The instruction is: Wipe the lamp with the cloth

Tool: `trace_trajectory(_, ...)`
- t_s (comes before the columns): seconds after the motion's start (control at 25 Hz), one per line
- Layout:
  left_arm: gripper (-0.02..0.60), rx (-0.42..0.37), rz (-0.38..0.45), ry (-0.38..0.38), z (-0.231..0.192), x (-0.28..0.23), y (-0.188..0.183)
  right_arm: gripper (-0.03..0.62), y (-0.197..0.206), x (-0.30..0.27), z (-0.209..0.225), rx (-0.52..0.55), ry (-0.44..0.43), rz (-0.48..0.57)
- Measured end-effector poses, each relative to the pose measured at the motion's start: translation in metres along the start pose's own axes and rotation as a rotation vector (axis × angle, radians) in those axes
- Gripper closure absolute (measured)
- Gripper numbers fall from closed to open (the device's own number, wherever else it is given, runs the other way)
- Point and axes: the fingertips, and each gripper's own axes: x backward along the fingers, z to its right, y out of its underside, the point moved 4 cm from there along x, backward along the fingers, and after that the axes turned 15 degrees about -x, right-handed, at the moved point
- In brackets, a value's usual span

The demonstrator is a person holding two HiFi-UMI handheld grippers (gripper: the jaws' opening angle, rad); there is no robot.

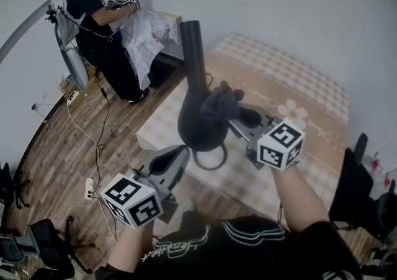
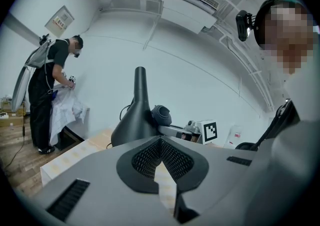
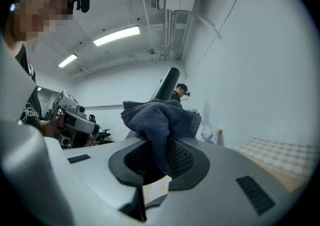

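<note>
A black lamp [image 1: 193, 95] with a bulbous body and a tall neck stands on the checked tabletop [image 1: 298, 92]. My right gripper [image 1: 234, 117] is shut on a bunched dark grey cloth [image 1: 220, 103], and the cloth rests against the lamp's right side. In the right gripper view the cloth [image 3: 160, 117] fills the jaws and the lamp's neck [image 3: 167, 82] rises behind it. My left gripper [image 1: 178, 153] sits at the lamp's front left, close to its base, shut with nothing between its fingers. In the left gripper view the lamp [image 2: 135, 117] and the cloth [image 2: 161, 115] lie ahead of it.
A dark ring [image 1: 209, 158] lies on the table under the lamp's front. Another person [image 1: 93, 12] stands at the back left handling a checked sheet [image 1: 146, 33]. Cables and a power strip [image 1: 90, 189] run over the wooden floor, with a chair [image 1: 53, 241] at the lower left.
</note>
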Motion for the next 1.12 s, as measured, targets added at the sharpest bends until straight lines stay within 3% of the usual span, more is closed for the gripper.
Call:
trace_trajectory(0.68, 0.581, 0.052, 0.000, -0.071, 0.047, 0.010, 0.032, 0.537, 0.051, 0.038, 0.004, -0.085, 0.009, -0.092)
trace_trajectory(0.92, 0.581, 0.057, -0.009, -0.105, 0.059, 0.026, 0.041, 0.537, 0.064, 0.073, -0.015, -0.166, -0.051, -0.065)
trace_trajectory(1.12, 0.581, 0.049, -0.004, -0.093, 0.067, 0.038, 0.042, 0.537, 0.064, 0.097, -0.050, -0.160, -0.082, -0.068)
